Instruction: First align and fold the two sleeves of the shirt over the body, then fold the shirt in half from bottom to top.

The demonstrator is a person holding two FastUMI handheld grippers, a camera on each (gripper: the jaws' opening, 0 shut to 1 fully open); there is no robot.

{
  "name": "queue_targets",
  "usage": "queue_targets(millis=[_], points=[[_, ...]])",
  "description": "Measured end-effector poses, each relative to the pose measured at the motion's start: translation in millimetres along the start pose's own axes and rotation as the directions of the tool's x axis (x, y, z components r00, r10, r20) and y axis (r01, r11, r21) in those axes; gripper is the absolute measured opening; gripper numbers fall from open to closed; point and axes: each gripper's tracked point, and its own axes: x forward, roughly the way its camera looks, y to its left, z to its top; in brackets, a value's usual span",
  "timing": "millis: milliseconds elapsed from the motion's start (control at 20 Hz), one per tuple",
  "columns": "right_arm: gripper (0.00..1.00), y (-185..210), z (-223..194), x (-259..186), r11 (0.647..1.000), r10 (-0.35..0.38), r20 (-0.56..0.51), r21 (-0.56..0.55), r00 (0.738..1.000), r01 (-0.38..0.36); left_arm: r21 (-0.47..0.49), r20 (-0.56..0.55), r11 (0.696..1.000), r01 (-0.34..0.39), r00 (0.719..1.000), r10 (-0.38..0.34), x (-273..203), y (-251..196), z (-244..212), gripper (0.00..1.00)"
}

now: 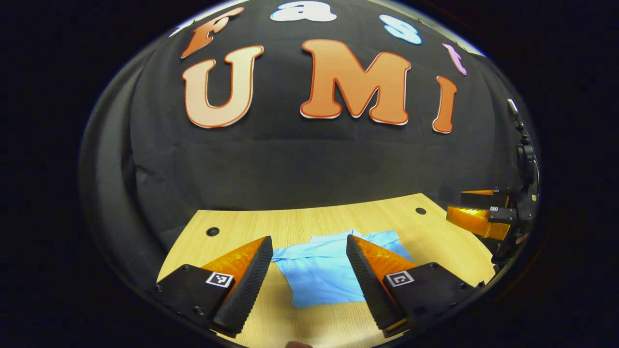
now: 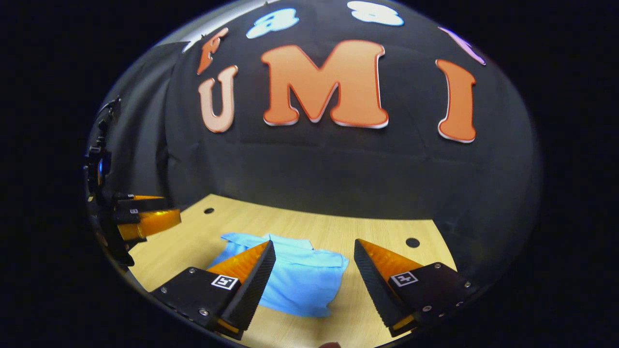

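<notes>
**Folded shirt on the table, both my grippers held above it**

My left gripper (image 1: pixel 309 246) hangs over the wooden table (image 1: pixel 435 232) with its fingers spread wide apart and nothing between them. Past them lies the light blue shirt (image 1: pixel 324 275), flat on the table in a compact folded rectangle, collar edge toward the far wall. The left gripper view shows the shirt's near edge and its left side square and tidy. At the right edge of that view my right gripper (image 1: pixel 476 212) floats above the table's far right corner, well apart from the shirt.

From the right gripper view, my right gripper (image 2: pixel 314 249) is likewise spread open and empty. Here the shirt (image 2: pixel 300 280) sits left of centre, and its right edge and rounded lower corner are plain. My left gripper (image 2: pixel 150 212) shows at the left, raised off the table (image 2: pixel 377 232); I cannot tell its opening from there.
</notes>
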Motion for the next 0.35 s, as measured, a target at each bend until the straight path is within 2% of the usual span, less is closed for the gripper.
queue_targets(millis=[150,350], points=[[0.98,6.6,6.5,-47.7,1.000,-0.007,0.061,-0.020,0.998,0.008,0.005,0.083,1.000,-0.014,0.996,0.014,-42.9,-9.8,9.0,0.98],[0.99,18.0,9.0,-90.3,0.999,-0.007,0.132,-0.052,0.991,0.014,-0.016,0.147,0.999,-0.033,0.988,0.035,-86.8,-11.8,18.5,0.98]])
